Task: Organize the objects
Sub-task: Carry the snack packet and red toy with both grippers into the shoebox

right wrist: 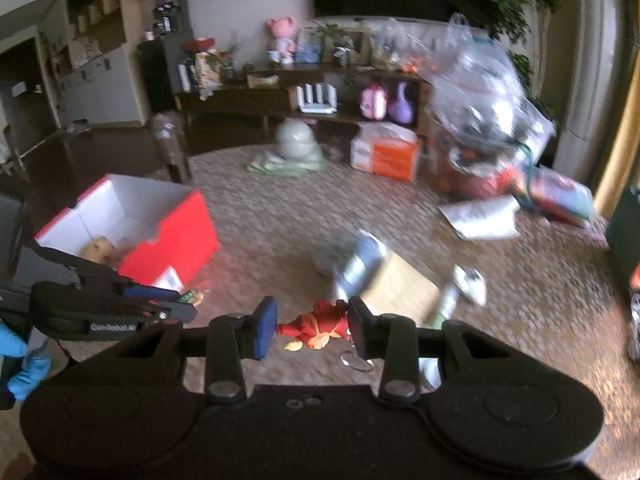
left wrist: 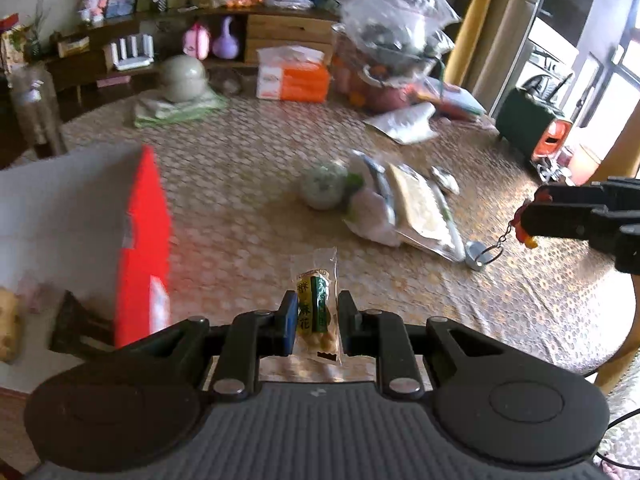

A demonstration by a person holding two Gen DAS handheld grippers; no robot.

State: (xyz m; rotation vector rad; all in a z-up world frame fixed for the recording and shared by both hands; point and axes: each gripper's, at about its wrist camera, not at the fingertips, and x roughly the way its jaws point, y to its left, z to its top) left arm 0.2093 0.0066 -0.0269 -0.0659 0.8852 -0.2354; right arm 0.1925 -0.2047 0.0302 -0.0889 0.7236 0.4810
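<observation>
My left gripper (left wrist: 318,312) is shut on a small clear snack packet (left wrist: 318,300) with green and yellow print, held above the patterned tablecloth (left wrist: 248,184). A red box with a white inside (left wrist: 140,240) stands just to its left; in the right wrist view the box (right wrist: 132,232) is open-topped and holds a tan item. My right gripper (right wrist: 312,326) is shut on a red and yellow figurine keychain (right wrist: 318,328); its chain and ring (left wrist: 490,254) hang below the gripper (left wrist: 532,224) in the left wrist view.
Snack bags and a round green packet (left wrist: 324,188) lie mid-table. A white pouch (left wrist: 404,124), clear plastic bags of goods (left wrist: 392,40), an orange tissue pack (left wrist: 292,76) and a grey-green helmet (left wrist: 182,76) sit farther back. A shelf unit stands behind.
</observation>
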